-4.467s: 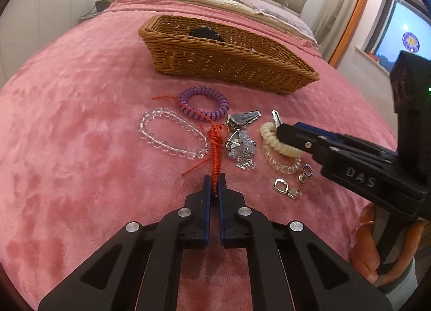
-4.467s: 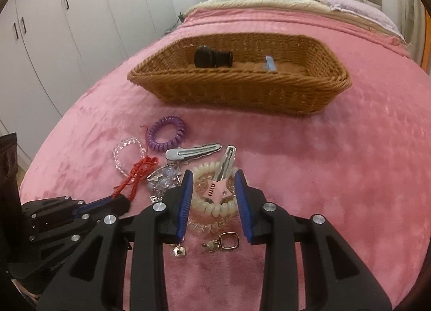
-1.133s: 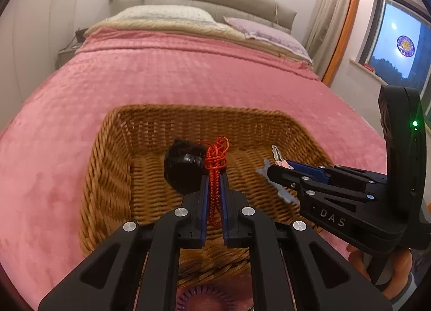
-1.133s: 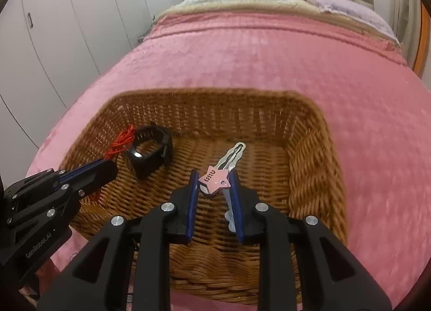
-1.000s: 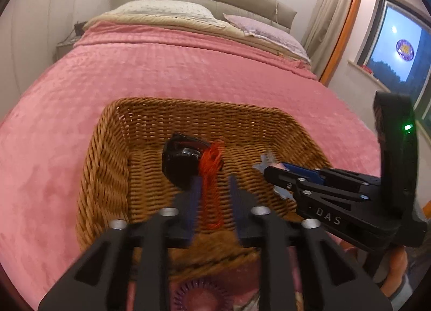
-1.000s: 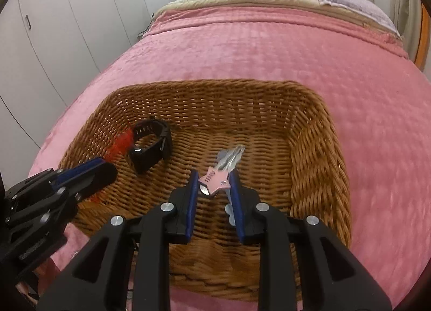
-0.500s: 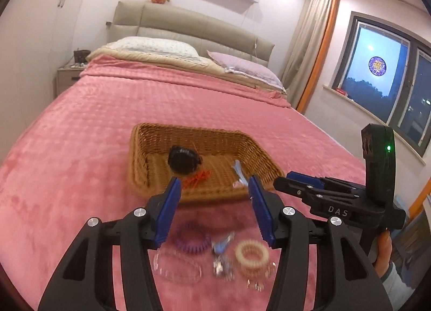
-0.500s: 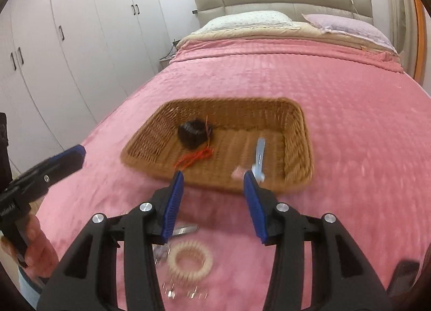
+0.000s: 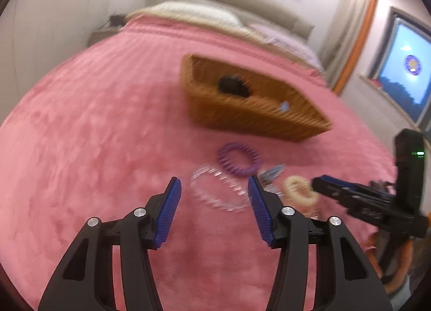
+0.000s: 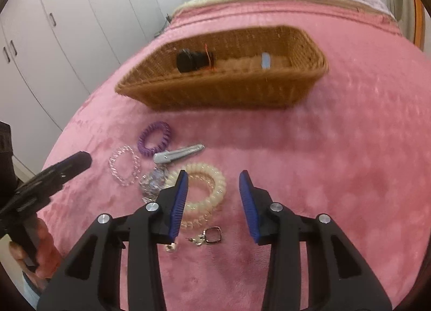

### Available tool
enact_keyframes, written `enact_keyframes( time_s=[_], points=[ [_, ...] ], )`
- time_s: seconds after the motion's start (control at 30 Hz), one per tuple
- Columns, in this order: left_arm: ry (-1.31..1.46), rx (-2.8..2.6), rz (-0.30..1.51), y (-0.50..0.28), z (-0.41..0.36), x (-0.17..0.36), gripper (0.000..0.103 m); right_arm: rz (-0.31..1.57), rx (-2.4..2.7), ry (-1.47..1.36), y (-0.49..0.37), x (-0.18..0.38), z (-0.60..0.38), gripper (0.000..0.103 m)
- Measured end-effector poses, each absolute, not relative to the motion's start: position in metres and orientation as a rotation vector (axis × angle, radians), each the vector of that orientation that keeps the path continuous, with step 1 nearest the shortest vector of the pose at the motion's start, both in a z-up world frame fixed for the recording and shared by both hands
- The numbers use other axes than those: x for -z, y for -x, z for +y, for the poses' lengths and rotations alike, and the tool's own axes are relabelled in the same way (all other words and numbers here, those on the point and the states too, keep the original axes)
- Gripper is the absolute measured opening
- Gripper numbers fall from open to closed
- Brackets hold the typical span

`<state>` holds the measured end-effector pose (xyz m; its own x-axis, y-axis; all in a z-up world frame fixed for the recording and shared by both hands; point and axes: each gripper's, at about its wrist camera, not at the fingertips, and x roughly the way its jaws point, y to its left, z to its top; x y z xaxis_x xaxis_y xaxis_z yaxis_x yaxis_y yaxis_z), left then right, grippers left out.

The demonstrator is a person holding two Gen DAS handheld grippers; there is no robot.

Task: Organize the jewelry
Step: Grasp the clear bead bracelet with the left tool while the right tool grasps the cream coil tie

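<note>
Pink plush bedspread (image 10: 336, 149) fills both views. Wicker basket (image 10: 229, 90) sits well ahead of both sets of fingers; inside it a black object (image 10: 190, 61), a red cord (image 10: 208, 59) beside it, and a pale blue-grey clip (image 10: 266, 61) toward the basket's R end.

L gripper (image 9: 214, 195): jaws spread wide, nothing held. Clear bead bracelet (image 9: 218, 189) lies betw. and just ahead of its fingertips, blurred. Purple coil hair tie (image 9: 238, 158) further ahead, touching or overlapping the bracelet's far edge; cannot tell which. Cream coil hair tie (image 9: 299, 191) off to the R of the R finger, near the tip of the other gripper.

R gripper (image 10: 212, 189): jaws spread wide, nothing held. Cream coil tie (image 10: 204, 188) lies partly behind its L finger, reaching into the gap. Silver hair clip (image 10: 177, 153) ahead-L of the fingers; crystal charm cluster (image 10: 152, 180) just L of the L finger; small silver clasp (image 10: 212, 235) low betw. the fingers, near the palm end.

Writing: lettering on the R gripper body in the L wrist view too blurred to read. No other legible labels. Green LED (image 9: 417, 153) lit on that unit.
</note>
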<state>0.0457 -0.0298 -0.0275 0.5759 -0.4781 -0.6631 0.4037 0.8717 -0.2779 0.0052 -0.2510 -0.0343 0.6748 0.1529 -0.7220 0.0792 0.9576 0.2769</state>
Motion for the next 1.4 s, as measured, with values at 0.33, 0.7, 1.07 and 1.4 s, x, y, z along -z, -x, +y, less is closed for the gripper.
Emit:
enact_keyframes(
  time_s=[0.33,0.7,1.07,1.4],
  points=[
    [0.094,0.482,0.89,-0.06,-0.032,0.048,0.038,0.845,-0.041,-0.282,-0.006,0.042,-0.244,0.01],
    [0.064,0.468,0.902,-0.066,-0.043,0.05,0.037,0.805,0.073,-0.442,0.01,0.045,-0.3,0.01],
    [0.041,0.472,0.864,-0.055,-0.038,0.046,0.006,0.809,0.062,-0.435,0.009,0.051,-0.298,0.022],
    [0.005,0.485,0.866,-0.051,-0.035,0.048,0.006,0.865,0.167,-0.176,-0.008,0.052,-0.265,0.018]
  ],
)
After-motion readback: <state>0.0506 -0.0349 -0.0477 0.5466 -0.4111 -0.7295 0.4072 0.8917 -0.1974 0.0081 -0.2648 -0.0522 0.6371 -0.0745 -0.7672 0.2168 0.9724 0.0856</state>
